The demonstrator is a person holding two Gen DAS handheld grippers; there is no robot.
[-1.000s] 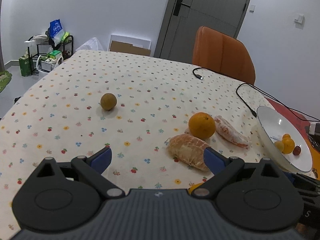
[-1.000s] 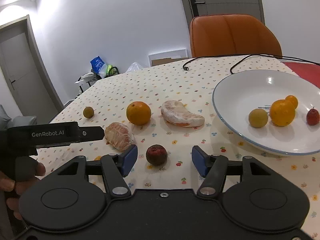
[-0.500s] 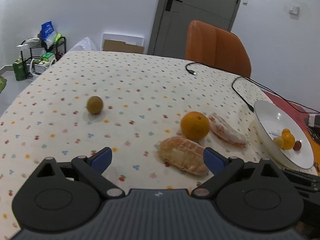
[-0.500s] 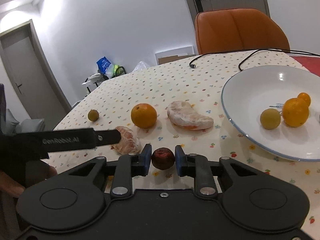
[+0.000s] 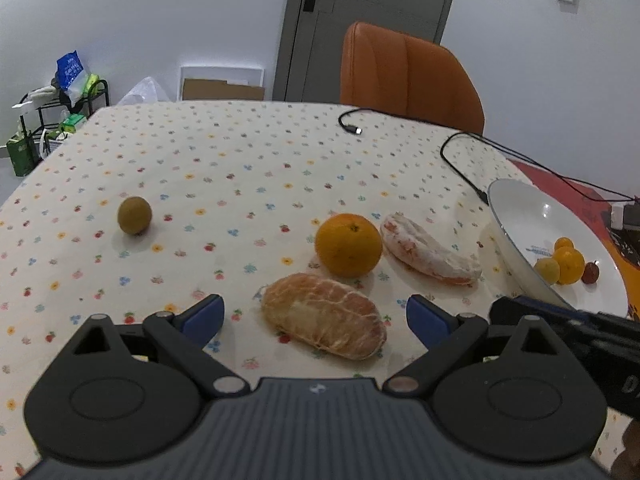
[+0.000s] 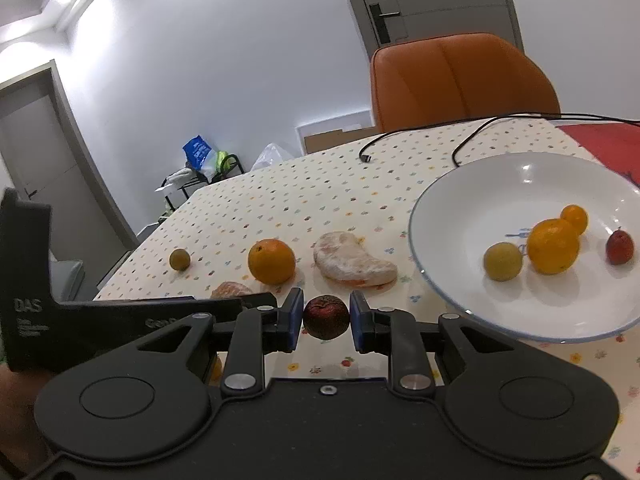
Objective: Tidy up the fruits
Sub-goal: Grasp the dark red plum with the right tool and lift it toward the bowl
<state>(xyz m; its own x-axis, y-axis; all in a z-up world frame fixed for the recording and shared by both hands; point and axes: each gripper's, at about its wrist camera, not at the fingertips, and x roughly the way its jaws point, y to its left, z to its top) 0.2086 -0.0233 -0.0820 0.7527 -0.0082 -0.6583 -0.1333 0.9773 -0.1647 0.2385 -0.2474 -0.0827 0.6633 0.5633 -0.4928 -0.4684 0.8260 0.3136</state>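
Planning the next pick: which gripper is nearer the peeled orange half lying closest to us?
Left. The left gripper hangs open around the peeled orange half; the right gripper, farther right, holds a dark red fruit.

orange chair [image 5: 408, 76], white plate [image 6: 472, 200], flower-dotted cream tablecloth [image 5: 240, 168], dark red fruit [image 6: 326, 317].

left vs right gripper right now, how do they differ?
The left gripper is open, its blue-padded fingers spread wide and holding nothing; the right gripper is shut on a small dark red round fruit. The left one faces a peeled orange citrus half lying on the floral tablecloth; the right one faces the white plate. Both are the same black handheld type.
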